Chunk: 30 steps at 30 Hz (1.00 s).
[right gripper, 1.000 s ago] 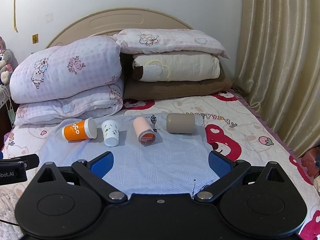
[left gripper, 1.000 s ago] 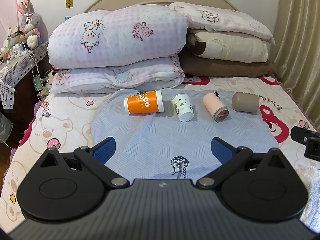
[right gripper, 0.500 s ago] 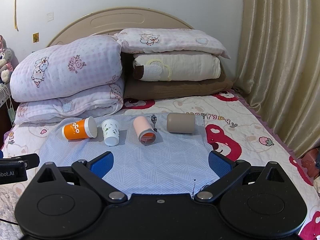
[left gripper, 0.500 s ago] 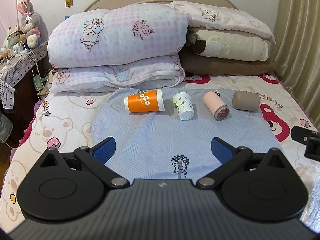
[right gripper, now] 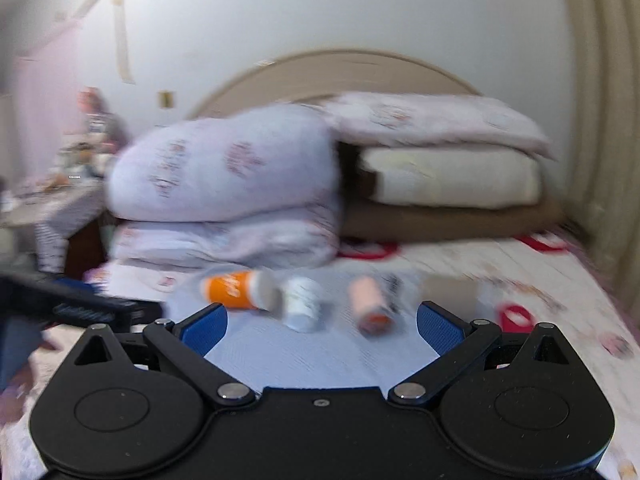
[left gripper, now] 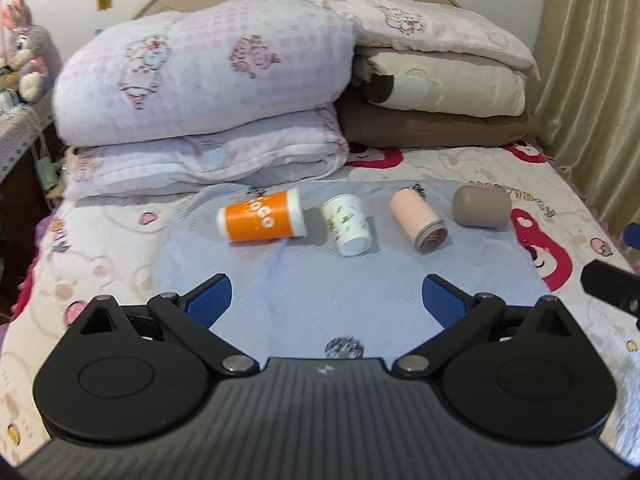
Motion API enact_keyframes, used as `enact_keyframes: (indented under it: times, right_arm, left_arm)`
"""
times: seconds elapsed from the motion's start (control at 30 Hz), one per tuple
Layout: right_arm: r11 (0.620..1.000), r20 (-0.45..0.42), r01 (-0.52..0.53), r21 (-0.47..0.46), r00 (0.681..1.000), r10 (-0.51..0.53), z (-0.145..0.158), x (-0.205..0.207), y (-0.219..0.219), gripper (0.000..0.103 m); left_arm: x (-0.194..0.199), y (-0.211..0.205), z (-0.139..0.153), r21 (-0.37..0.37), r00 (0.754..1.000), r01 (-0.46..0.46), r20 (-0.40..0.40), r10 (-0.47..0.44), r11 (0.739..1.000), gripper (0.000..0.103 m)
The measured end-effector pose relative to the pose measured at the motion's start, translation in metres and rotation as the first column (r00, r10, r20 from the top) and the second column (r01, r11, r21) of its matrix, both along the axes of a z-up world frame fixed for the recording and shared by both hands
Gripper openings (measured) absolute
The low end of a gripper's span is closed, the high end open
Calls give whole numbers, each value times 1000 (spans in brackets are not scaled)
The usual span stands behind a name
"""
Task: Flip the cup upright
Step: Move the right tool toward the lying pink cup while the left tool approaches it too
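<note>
Left wrist: blue cloth (left gripper: 340, 292) covering bed; orange cup (left gripper: 262, 220), white cup (left gripper: 348, 224), pink cup (left gripper: 418, 220), tan cup (left gripper: 482, 212) lying sideways, insides unclear. Left gripper (left gripper: 326, 300) hovering, fingers spread, empty.
Right wrist: blurred; folded quilts (right gripper: 228, 192) sitting behind orange cup (right gripper: 240, 290). Right gripper (right gripper: 322, 328) gaping, empty.

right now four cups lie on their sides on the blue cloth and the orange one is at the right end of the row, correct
Not quite. The orange cup is at the left end of the row; the brown cup is at the right end. The left wrist view shows it. All four do lie on their sides on the blue cloth.
</note>
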State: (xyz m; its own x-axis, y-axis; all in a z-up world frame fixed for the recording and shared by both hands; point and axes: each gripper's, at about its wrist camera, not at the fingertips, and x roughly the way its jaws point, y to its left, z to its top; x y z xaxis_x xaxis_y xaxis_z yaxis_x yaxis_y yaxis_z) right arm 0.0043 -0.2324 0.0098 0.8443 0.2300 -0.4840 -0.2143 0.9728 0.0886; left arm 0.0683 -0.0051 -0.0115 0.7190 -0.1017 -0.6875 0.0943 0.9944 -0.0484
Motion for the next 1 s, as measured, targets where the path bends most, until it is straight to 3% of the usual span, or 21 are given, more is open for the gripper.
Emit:
enact_keyframes:
  times: [0.33,0.53,0.8,1.0]
  right_arm:
    - [988,22,-149,-48,988,150,-33,91,-14,102]
    - [962,-18,-233,-140,972,233,-77,140,-5,97]
    - [964,-45,-222,-150,975,217,-133,209,-5,93]
    - [980,-98,-174,-95,981,165,-173,245,-18,93]
  left_arm:
    - [120,-40,-26,-35,995,78,-52,-80,996,102]
    - [185,-69,-61,-157,980,153,-104,-171,976,101]
    - [258,-99,-115,-253,950,174,-213,-230,952,99]
    - [278,-110,-143,-292,938,176,-241,-250,940,91]
